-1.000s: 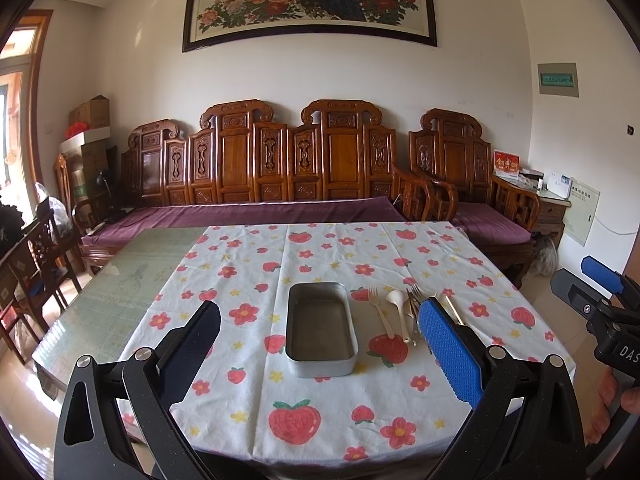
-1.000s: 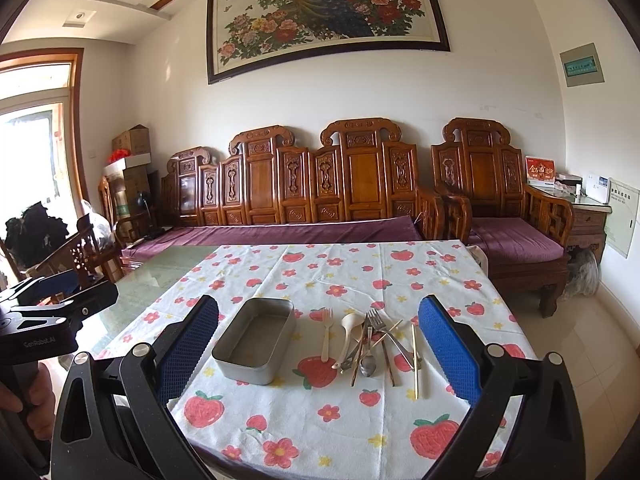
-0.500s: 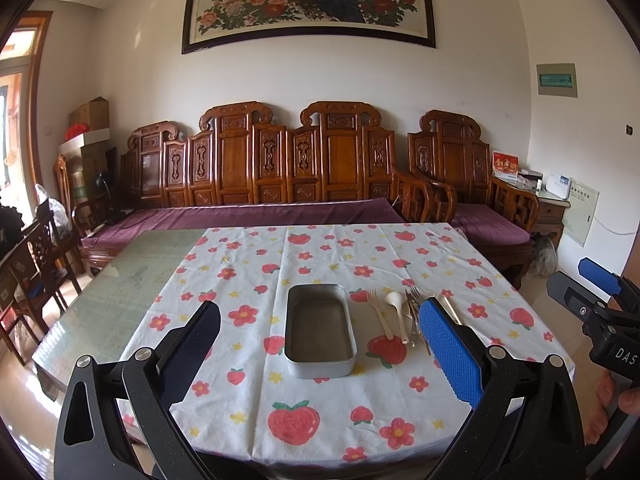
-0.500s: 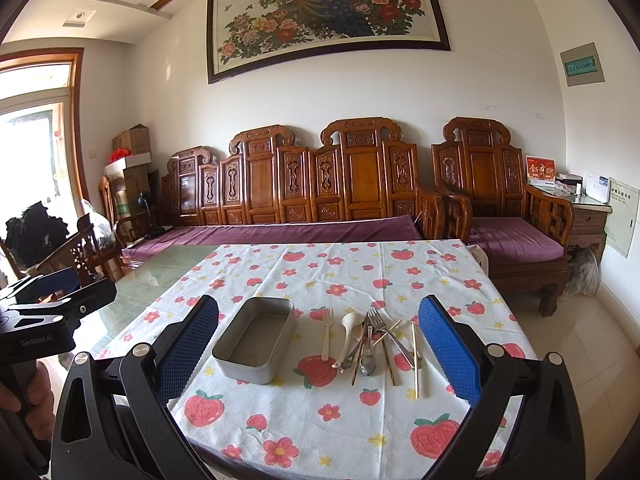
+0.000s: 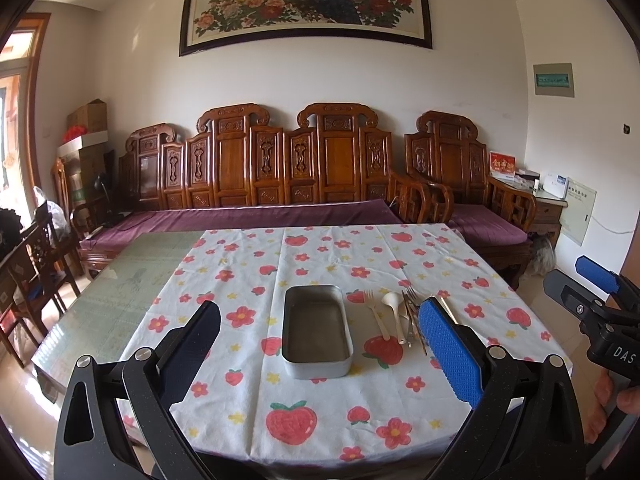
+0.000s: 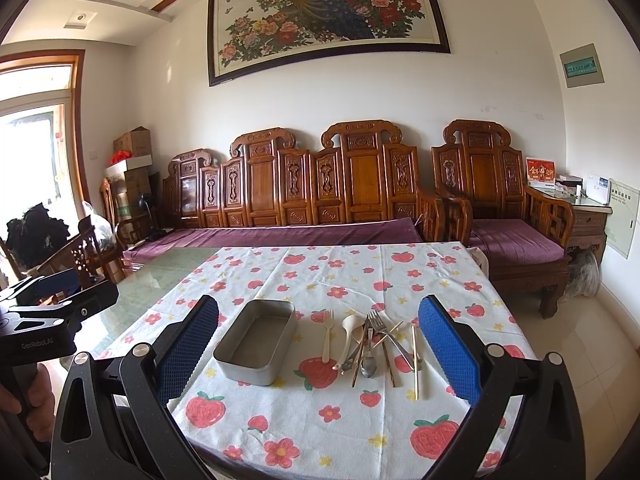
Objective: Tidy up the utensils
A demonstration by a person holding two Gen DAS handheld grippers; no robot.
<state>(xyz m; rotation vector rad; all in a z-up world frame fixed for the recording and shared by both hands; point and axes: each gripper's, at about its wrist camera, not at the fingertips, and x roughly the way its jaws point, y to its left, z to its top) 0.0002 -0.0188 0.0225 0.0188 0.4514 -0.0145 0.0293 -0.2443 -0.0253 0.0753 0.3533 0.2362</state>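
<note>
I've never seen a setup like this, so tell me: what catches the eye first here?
The strawberry-print tablecloth comes first, with an empty metal tray at its middle and a heap of utensils just right of it. Behind stand a carved wooden bench and a peacock painting.

A glass-topped table (image 6: 160,280) carries a strawberry-print cloth (image 6: 340,272), metal tin (image 6: 256,344) and utensils (image 6: 372,344).

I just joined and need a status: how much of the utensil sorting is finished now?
Nothing is done: the tin is empty. Nothing is in hand: left tongs and right tongs hover open. All is left: the fork, spoon and the crossed pile lie beside the tin.
</note>
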